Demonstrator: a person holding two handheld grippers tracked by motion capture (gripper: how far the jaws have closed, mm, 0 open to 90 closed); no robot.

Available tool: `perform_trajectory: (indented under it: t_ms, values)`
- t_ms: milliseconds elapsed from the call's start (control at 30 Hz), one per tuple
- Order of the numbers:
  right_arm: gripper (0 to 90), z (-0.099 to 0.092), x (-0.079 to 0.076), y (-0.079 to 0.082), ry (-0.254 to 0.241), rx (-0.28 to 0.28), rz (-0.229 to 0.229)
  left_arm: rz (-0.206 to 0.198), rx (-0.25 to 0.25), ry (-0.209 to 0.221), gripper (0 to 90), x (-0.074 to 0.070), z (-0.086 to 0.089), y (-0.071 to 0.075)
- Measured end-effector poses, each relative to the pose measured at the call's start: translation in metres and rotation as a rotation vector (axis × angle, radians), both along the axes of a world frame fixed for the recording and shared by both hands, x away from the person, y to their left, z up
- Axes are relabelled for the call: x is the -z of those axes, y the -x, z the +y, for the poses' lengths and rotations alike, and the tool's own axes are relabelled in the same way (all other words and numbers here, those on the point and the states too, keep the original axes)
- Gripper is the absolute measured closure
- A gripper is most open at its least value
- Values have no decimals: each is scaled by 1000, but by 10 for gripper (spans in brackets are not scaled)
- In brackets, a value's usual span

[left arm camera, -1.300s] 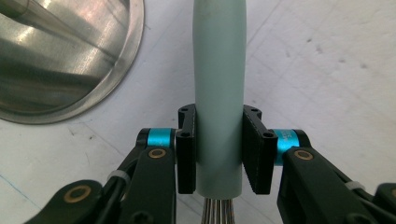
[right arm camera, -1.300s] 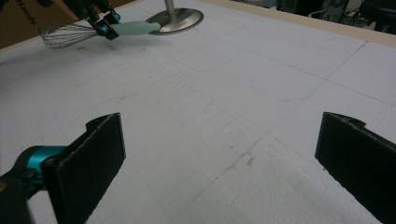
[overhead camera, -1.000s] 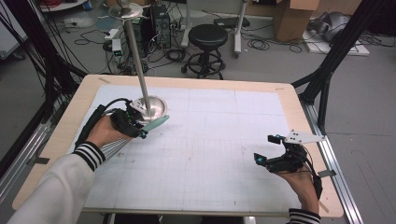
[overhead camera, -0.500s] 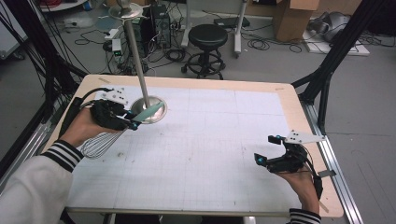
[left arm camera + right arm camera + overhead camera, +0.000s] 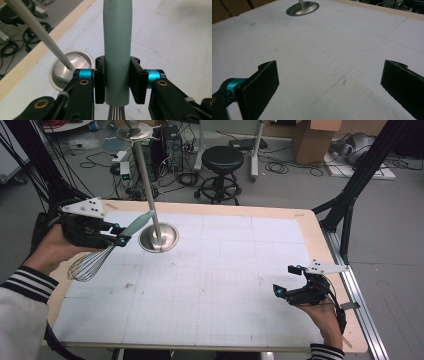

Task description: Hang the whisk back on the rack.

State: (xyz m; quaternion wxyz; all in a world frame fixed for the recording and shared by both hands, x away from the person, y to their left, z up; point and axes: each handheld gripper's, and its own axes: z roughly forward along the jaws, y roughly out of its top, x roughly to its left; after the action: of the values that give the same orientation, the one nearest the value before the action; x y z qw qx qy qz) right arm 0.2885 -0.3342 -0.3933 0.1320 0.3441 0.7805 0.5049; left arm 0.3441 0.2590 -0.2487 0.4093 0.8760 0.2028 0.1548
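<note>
Left gripper (image 5: 119,234) clamped on whisk (image 5: 107,251) handle, lifted at the far left beside the metal stand (image 5: 159,237); right gripper (image 5: 289,281) wide, empty, near right. Carrying step, likely; next: hanging whisk on stand, needing careful aim

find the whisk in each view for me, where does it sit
high view: whisk at left, held in the left gripper, wires hanging down toward the person's hand.
left gripper view: its pale green handle stands upright in the centre, clamped between the pads.
right gripper view: not in it.
shared landmark: the metal stand base.
</note>
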Motion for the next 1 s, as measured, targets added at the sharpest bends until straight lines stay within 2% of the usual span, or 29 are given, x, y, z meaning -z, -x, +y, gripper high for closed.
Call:
perform_trajectory:
  t_ms: [33,433,600,800,933,1000]
  values:
    - [8,0,0,0,1,0,-1,1,-5,18,696,-3,3,1]
    - [8,-3,0,1,0,4,-7,-52,-51,66,696,-35,35,-2]
    - [8,-5,1,1,-5,10,-5,-72,-68,102,696,-47,47,-5]
    - [8,-7,2,1,-6,16,-1,-88,-88,107,696,-60,62,-8]
    - [8,-7,2,1,-4,20,-1,-90,-97,131,696,-67,72,-12]
    - [8,-7,2,2,-4,22,1,-100,-106,123,696,-72,75,-14]
